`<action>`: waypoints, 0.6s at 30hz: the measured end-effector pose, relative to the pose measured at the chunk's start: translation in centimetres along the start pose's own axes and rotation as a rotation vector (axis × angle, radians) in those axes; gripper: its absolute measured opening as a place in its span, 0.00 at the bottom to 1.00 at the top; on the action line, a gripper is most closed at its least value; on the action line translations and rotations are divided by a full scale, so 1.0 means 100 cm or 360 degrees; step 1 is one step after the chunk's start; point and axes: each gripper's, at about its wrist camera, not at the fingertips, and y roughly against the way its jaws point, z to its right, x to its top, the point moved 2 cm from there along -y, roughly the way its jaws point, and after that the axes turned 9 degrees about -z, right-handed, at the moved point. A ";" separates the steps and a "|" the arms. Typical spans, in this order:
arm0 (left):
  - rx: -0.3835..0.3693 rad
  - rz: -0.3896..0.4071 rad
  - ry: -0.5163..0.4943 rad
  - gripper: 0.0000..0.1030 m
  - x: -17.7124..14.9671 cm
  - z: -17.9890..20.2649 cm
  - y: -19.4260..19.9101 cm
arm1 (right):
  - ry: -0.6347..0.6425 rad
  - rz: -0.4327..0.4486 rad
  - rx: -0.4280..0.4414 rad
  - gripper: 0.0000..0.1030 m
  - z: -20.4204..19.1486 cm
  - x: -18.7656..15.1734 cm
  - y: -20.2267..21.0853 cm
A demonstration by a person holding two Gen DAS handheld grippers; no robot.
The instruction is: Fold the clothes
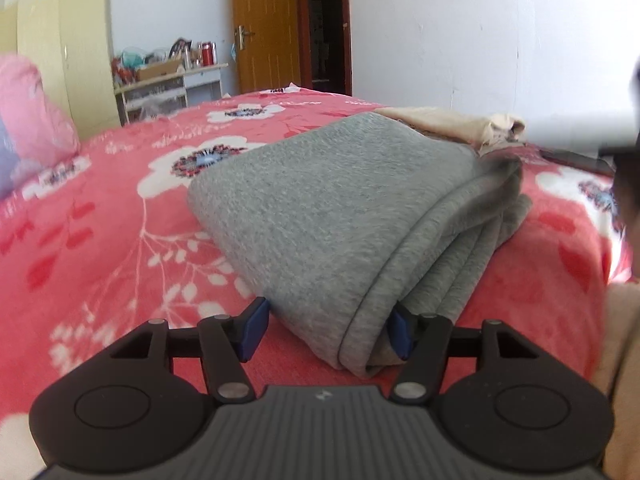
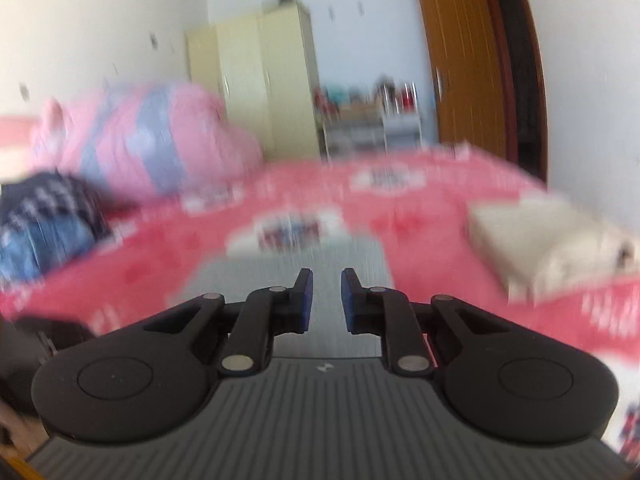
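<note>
Item 1: grey garment (image 1: 332, 216), folded into a thick stack, laid on the red floral bedspread (image 1: 100, 240); layered edges seen at its right side, near corner set between the fingers of the left gripper (image 1: 326, 330).

Item 2: left gripper, jaws spread wide; blue pads (image 1: 256, 330) seen either side of the garment's near corner, the left-hand pad clear of the cloth, the right-hand pad against the folded edge. No clamp on the fabric is seen.

Item 3: right gripper (image 2: 326, 300), held above the bed, jaws parted by a narrow gap, nothing held between them. View badly blurred; a grey patch, prob. the same garment, seen just beyond the tips.

Item 4: beige folded cloth (image 1: 444, 124), placed behind the grey stack, touching its far edge.

Item 5: pink quilt (image 2: 144, 140), bundled at the far side of the bed, w/ dark and blue clothes (image 2: 44, 224) piled beside it.

Item 6: cream wardrobe (image 2: 260, 80) and brown door (image 1: 266, 24), at the back wall.
</note>
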 end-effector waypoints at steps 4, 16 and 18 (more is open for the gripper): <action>-0.0126 0.0044 -0.0017 0.59 -0.006 -0.001 0.018 | -0.0123 -0.0104 -0.0018 0.12 0.019 -0.028 -0.016; -0.0154 0.0049 0.0072 0.46 0.019 0.014 -0.007 | -0.0112 -0.0066 -0.0042 0.15 0.017 -0.037 -0.016; -0.0159 0.0049 0.0086 0.47 0.024 0.016 -0.011 | -0.0085 -0.0064 -0.0061 0.15 0.015 -0.037 -0.016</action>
